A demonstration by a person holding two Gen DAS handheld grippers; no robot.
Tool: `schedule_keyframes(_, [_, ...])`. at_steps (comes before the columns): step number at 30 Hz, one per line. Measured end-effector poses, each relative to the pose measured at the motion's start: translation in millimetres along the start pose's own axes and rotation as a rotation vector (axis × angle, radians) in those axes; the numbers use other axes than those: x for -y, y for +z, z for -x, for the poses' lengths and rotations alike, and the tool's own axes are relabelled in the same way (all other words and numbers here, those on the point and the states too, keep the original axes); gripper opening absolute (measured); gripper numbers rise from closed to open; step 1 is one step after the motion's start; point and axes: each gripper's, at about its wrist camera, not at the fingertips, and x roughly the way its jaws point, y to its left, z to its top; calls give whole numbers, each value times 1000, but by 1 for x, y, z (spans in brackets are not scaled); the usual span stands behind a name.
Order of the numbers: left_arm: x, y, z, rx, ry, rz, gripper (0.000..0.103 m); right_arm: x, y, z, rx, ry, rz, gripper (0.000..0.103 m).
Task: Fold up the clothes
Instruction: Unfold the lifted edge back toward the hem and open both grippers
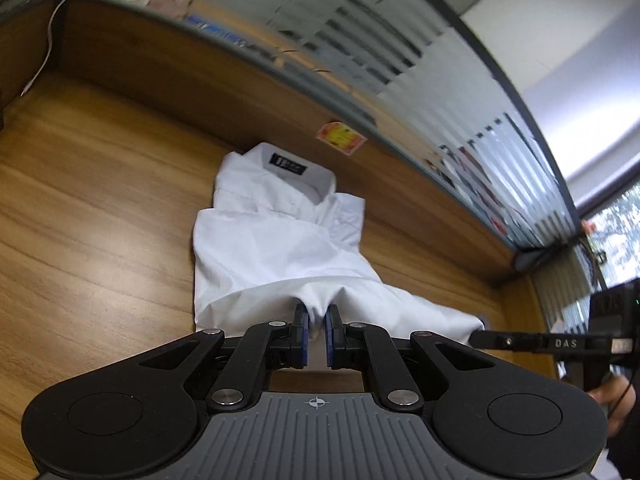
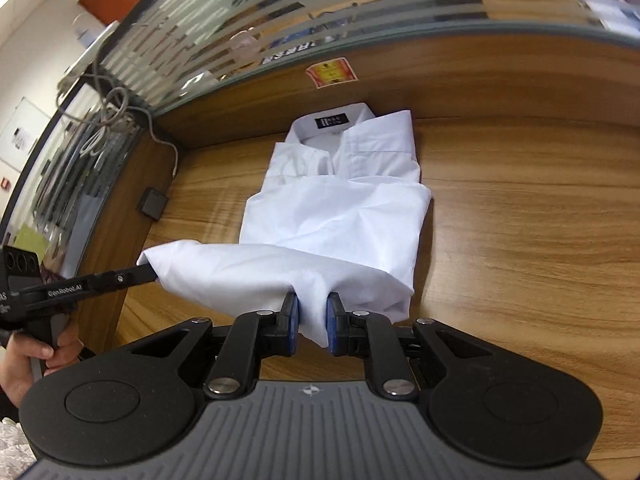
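Blue-padded fingers of the left gripper [image 1: 316, 326] are clenched on a bunch of white cloth at the near hem of the shirt [image 1: 272, 240]. The right gripper [image 2: 312, 326] pinches the same hem further along, and each gripper's slim fingers show in the other's view, reaching in from the side. Between the two grips the hem hangs lifted off the worktop [image 2: 520, 240], while the rest of the shirt lies flat, narrowed to a long strip with its sides turned in. Its long axis runs straight away from both grippers toward the far edge of the worktop, where the collar [image 2: 340, 124] and its dark label [image 1: 289, 163] sit close under the wooden back panel. Both hands are equally near the hem, so carrying it forward over the body toward the collar looks like the likely next fold.
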Motion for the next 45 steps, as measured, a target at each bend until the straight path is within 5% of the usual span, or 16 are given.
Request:
schedule_keyframes(5, [-9,14,-25,10,39,65,10,-1,22,-21,36,-43,-1,16])
schedule_keyframes(13, [-21,22,-87,8,196,21,12,1,56,-84,78,-215,93,19])
schedule_keyframes(22, [-29,4,-131,-32,276,-107,12,4,37,-141,92,-373,258,24])
schedule_keyframes(28, [-29,3,-130,-25,275,-120,13,-28,16,-120,94,-308,346,36])
schedule_keyframes(35, [-27,9,-118,20,238,-118,13,-60,-9,-108,81,-264,430,38])
schedule_keyframes(39, [-13,14,-83,98,217,-151,35,-52,-13,-127,66,-293,375,38])
schedule_keyframes(45, [14,-18,-62,97,178,-334,36,-30,-15,-142,17,-270,223,40])
